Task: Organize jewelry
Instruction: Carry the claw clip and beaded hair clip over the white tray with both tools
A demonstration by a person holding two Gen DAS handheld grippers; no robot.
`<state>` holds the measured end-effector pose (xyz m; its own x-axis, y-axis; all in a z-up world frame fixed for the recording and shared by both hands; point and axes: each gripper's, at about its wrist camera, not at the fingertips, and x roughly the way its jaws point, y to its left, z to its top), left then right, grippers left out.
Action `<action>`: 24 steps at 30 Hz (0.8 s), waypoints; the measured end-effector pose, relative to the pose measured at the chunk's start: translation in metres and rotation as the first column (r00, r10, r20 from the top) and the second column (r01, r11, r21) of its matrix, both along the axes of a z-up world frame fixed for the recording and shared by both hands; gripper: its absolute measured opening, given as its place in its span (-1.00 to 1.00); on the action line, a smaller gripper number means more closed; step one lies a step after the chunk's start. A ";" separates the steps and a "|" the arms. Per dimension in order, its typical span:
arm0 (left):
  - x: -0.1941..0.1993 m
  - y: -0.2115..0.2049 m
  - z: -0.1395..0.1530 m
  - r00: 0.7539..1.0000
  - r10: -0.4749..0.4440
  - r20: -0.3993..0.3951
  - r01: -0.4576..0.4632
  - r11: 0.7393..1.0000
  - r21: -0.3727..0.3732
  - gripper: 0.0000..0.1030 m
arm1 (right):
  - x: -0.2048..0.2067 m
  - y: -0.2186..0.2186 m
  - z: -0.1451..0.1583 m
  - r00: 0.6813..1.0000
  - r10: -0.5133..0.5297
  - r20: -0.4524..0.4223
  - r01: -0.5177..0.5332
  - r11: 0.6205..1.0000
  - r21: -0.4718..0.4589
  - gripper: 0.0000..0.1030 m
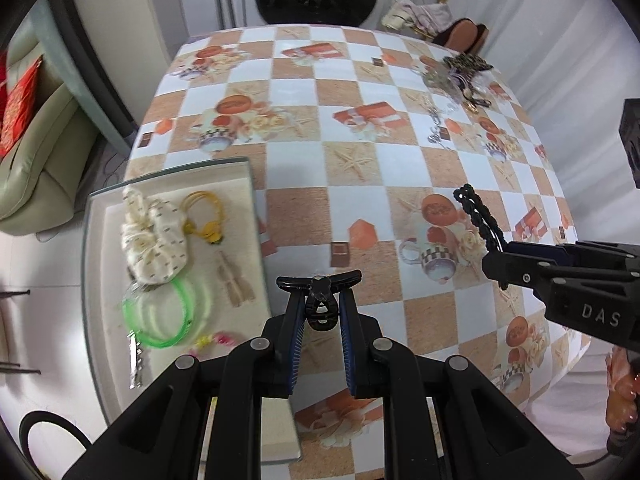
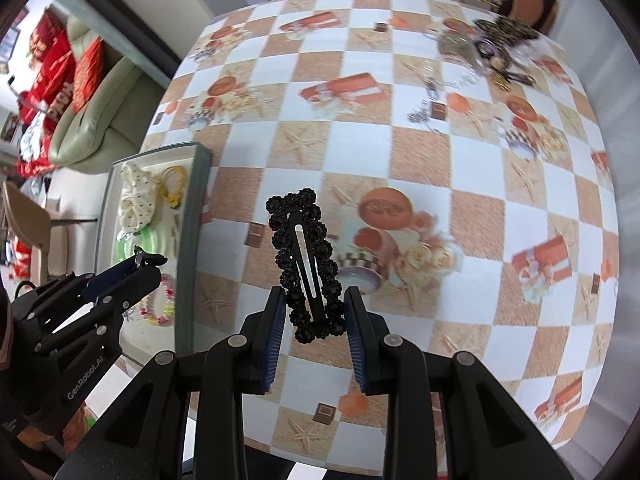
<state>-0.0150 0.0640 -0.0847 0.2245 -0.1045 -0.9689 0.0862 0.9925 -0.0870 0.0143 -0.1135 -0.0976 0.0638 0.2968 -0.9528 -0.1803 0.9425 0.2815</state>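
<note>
My left gripper (image 1: 320,304) clamps a claw clip (image 1: 319,300) beside the tray (image 1: 256,216) edge; my right gripper (image 2: 316,312) grips a beaded clip (image 2: 308,264) above bare counter (image 2: 360,152) (jewelry pile (image 2: 492,52) far corner).

The far-right jewelry pile (image 2: 496,52) is motion-blurred, its pieces indistinguishable. Gripper fingers hide the near end of the tray (image 1: 90,240).

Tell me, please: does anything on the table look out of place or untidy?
Yes. A tangled heap of jewelry lies loose at the table's far right corner, with a silver chain trailing from it, while the other pieces sit in the tray at the left.
</note>
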 end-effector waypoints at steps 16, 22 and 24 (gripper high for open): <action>-0.032 0.052 0.011 0.987 0.162 0.019 -0.163 0.986 0.024 -0.58 | 0.003 0.063 0.008 0.980 0.200 0.011 -0.200 0.980 0.021 -0.37; -0.043 0.075 0.011 0.974 0.226 0.018 -0.226 0.973 0.034 -0.58 | 0.003 0.082 0.011 0.969 0.248 0.017 -0.248 0.968 0.029 -0.37; -0.046 0.082 0.010 0.970 0.242 0.015 -0.243 0.969 0.041 -0.58 | 0.004 0.086 0.012 0.967 0.255 0.020 -0.255 0.966 0.032 -0.37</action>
